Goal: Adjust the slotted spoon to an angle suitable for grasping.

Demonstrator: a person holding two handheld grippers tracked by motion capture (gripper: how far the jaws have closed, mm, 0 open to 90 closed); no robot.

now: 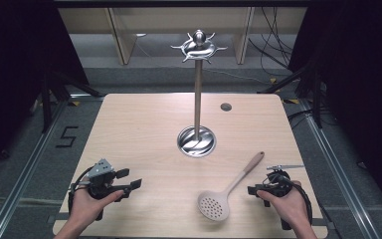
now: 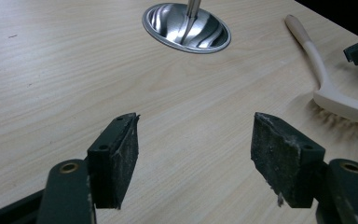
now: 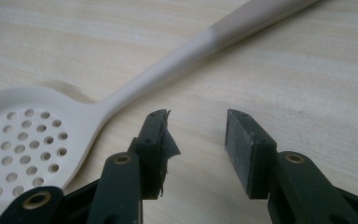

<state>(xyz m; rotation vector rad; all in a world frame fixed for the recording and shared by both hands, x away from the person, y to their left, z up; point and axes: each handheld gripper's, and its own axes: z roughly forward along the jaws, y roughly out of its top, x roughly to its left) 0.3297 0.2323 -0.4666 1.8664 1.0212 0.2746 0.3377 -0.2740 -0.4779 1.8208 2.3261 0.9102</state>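
Near desk's front right corner: slotted spoon (image 1: pixel 227 192) flat on desk, handle toward metal stand (image 1: pixel 197 89) at centre. Right gripper (image 3: pixel 196 135) spread, empty, just beside spoon neck. Left gripper (image 2: pixel 193 154) spread, empty, front left. Risk: thin handle flush on desk, pinch could slip.

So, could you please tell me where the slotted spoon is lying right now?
In the high view the spoon lies flat on the table's right front, between the stand's base and the right tongs, handle pointing away.
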